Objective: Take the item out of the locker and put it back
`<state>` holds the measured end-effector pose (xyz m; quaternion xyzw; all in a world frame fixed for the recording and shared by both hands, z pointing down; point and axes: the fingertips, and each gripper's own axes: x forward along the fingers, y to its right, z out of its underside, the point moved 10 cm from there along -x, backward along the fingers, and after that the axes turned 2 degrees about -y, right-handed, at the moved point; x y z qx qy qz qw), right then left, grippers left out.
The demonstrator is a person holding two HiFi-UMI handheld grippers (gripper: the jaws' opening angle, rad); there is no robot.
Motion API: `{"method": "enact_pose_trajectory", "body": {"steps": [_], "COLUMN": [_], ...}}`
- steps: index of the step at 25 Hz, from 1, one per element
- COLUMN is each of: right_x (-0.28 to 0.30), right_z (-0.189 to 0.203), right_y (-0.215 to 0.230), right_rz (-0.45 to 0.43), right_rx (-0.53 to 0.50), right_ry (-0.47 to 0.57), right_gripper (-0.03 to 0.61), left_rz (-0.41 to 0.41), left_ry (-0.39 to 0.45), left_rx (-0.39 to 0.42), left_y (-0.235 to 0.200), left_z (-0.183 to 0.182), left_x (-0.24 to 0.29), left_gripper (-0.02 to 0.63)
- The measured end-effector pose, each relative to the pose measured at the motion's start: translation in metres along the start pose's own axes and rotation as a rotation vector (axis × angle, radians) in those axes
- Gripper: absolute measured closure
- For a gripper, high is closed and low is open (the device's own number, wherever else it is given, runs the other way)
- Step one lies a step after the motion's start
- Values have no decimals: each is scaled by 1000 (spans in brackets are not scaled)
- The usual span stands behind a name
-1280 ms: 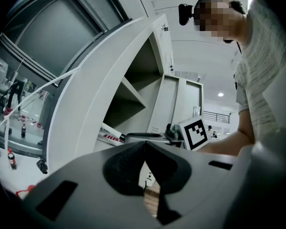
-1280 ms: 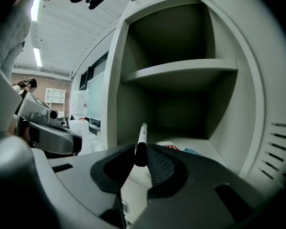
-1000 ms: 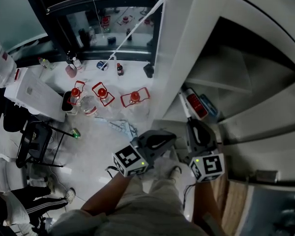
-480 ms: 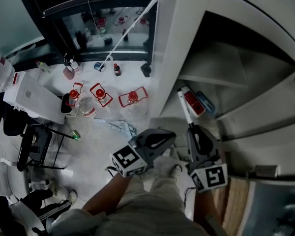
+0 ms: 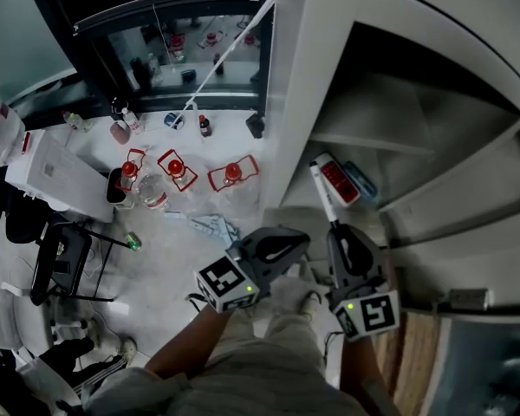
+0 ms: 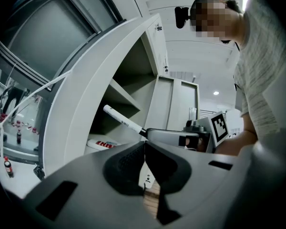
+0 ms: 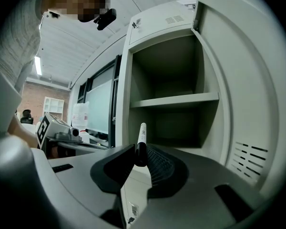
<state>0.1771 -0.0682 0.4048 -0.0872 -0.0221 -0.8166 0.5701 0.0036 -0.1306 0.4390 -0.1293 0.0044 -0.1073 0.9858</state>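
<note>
Right gripper (image 7: 137, 160) pinches the slim white marker pen with black cap (image 7: 142, 136) before the open grey metal locker (image 7: 174, 100). It looks taken out, return pending. Left gripper (image 6: 144, 152) is closed and empty.

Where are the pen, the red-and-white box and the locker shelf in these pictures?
pen (image 7: 141, 136): right gripper view, on its white barrel.
box (image 5: 339, 181): head view, on its red top.
shelf (image 7: 176, 100): right gripper view, on its front edge.
</note>
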Motion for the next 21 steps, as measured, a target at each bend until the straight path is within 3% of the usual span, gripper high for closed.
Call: {"method": "enact_pose_trajectory", "body": {"steps": [10, 14, 21], "right_x": [0, 1, -3], "right_z": [-3, -9, -2], "right_y": [2, -3, 1], "right_rz": [-5, -8, -10], "right_rx": [-11, 49, -19], "right_ry": [-4, -10, -22], "right_gripper": [502, 502, 502], "left_rz": [4, 3, 5], "left_ry": [3, 4, 2], "left_rx": [-4, -3, -10], "left_y": [1, 1, 4], "left_z": [-1, -1, 0], "left_x": [3, 5, 2], "left_gripper": [609, 609, 609]}}
